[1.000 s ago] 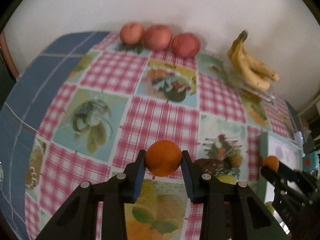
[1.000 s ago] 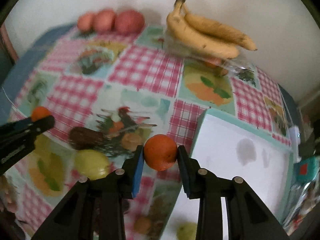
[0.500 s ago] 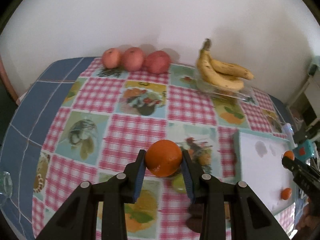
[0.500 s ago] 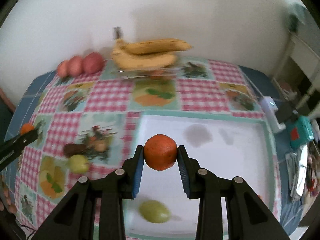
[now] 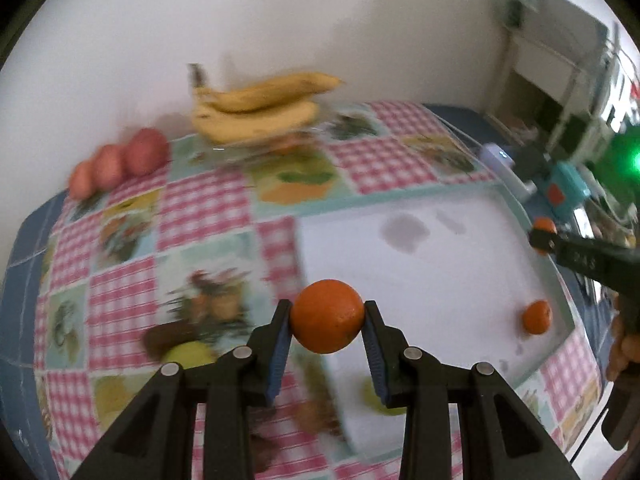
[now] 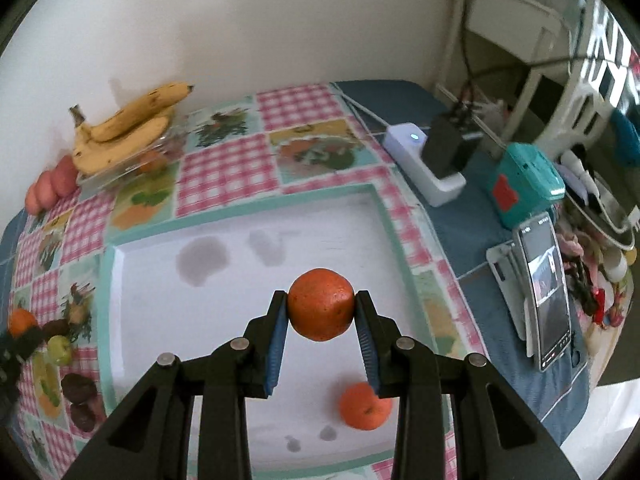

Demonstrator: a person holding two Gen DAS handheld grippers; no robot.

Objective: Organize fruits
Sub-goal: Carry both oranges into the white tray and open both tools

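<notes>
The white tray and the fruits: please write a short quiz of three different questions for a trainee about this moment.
1. True or false: each hand-held gripper, left and right, is shut on an orange.
2. How many loose oranges lie on the white tray?
3. Where do the bananas rest: A) in the clear dish by the wall, B) on the white tray, C) beside the phone?

Key
1. True: the left orange and the right orange both sit between the pads.
2. One, the loose orange near the front edge.
3. A.
</notes>
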